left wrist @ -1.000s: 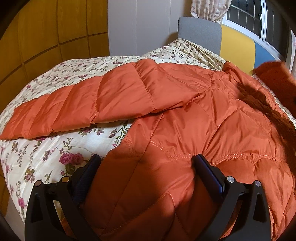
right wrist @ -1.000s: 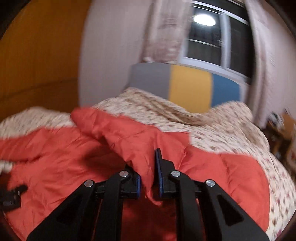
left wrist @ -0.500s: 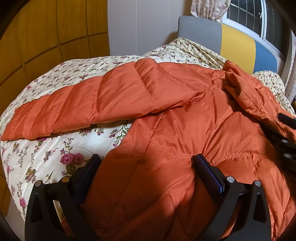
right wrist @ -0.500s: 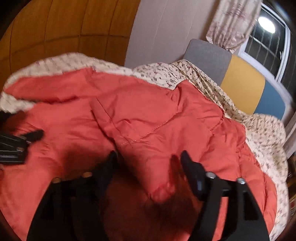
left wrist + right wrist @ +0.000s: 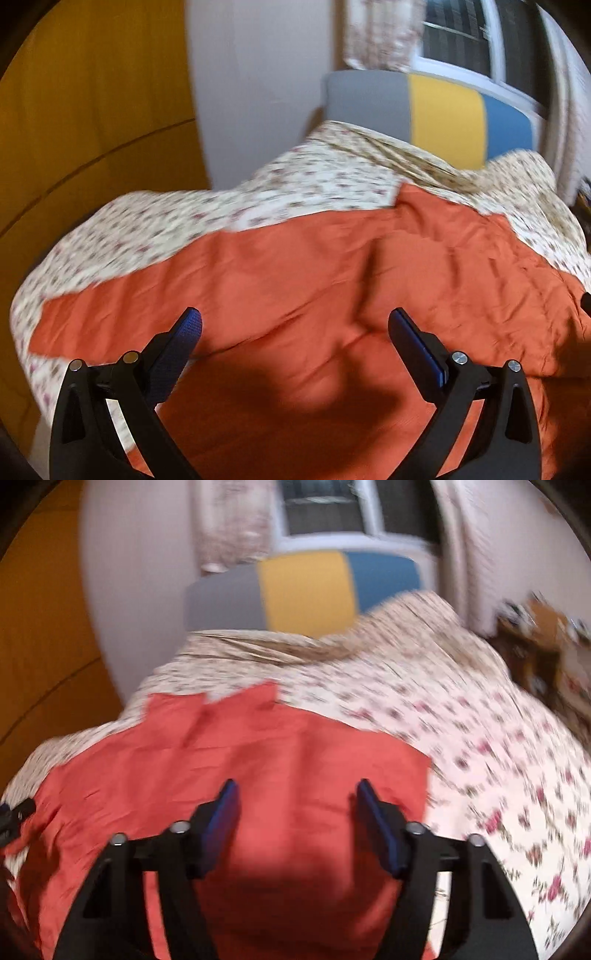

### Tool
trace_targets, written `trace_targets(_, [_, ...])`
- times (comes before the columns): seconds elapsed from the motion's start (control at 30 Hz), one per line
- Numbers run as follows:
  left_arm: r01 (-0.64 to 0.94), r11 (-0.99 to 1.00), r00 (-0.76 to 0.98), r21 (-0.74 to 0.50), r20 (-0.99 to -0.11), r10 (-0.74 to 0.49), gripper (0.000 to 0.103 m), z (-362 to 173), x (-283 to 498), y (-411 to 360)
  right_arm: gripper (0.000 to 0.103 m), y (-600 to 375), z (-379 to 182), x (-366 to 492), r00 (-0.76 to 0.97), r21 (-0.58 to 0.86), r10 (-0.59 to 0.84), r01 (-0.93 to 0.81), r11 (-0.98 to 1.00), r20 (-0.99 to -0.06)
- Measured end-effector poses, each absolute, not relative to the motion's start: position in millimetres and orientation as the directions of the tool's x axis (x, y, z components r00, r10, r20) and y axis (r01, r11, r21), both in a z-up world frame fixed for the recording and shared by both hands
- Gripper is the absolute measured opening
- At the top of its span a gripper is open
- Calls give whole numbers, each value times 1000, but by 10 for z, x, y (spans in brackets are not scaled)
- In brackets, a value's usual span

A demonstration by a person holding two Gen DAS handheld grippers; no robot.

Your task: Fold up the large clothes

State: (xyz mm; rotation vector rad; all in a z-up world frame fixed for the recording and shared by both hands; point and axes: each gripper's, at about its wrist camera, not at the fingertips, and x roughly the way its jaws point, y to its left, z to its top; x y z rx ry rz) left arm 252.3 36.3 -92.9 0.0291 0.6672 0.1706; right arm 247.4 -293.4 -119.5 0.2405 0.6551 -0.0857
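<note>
The orange jacket (image 5: 314, 295) lies spread on the floral bed (image 5: 480, 720). Both tools, left (image 5: 295, 325) and right (image 5: 295, 797), hover over it released; the right one's jaws have just been closing on nothing. Puffy, light, slippery fabric; likely best pinched at a hem or cuff.

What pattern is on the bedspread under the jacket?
Cream with small pink-red flowers, the bedspread shows best in the right wrist view, beside the orange jacket.

Left claw (image 5: 293, 326), right claw (image 5: 293, 797): black angular frames, blue ribbed pads, silver screws
</note>
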Motion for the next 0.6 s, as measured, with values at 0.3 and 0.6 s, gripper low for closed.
trace_targets(0.3, [79,969,677,235,-726,121,100,-1617,3141,-382,48,-3198,-1683,2950,687,144,-53,227,963,-725])
trace_targets(0.6, [73,984,662,165,-746,76,100,-1631,3164,-269,52,-3263,-1471,2537,761,245,-11,222,944,-649])
